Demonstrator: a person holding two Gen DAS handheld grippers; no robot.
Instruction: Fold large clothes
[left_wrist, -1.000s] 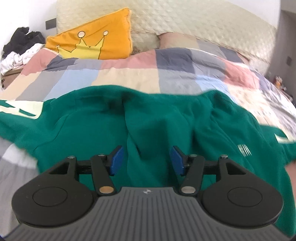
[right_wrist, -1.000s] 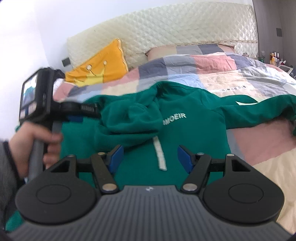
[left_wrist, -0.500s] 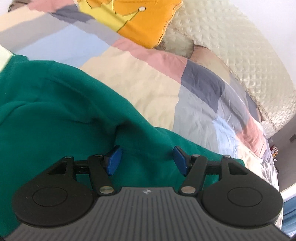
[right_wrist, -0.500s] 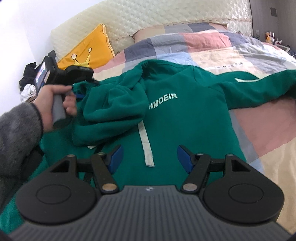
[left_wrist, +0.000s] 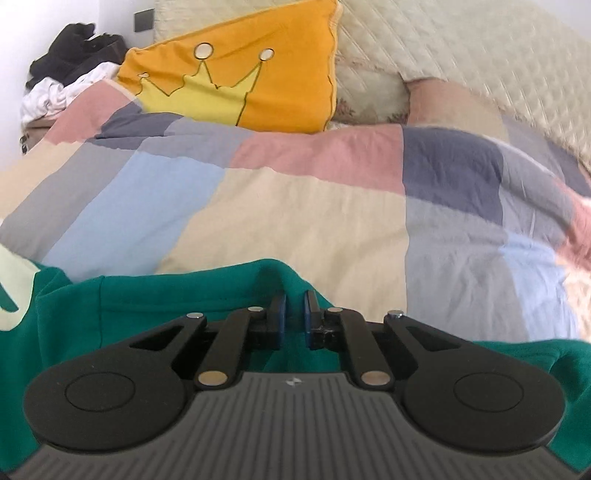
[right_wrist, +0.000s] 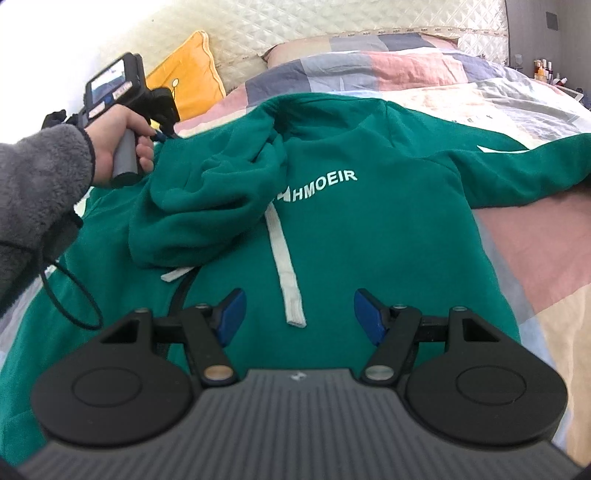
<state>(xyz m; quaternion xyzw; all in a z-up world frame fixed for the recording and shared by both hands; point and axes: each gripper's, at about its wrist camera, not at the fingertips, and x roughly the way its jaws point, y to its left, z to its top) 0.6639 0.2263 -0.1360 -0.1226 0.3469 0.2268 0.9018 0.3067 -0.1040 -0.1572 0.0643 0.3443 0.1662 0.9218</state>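
since the earlier frame the left gripper (left_wrist: 294, 308) has slid to the green hoodie (right_wrist: 369, 229)'s far shoulder edge and its jaws have just closed on a fabric ridge, ready to fold, while the right gripper (right_wrist: 299, 314) hangs wide open, empty, above the hoodie's chest on the patchwork quilt (left_wrist: 295, 206).

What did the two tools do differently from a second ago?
The left tool slid across the green hoodie to its far edge, and its jaws have just been closing, pinching a fold of green cloth. The right tool dipped a little closer over the hoodie's front, jaws open and empty as before. The hoodie stayed spread on the patchwork quilt, the crown pillow behind it.
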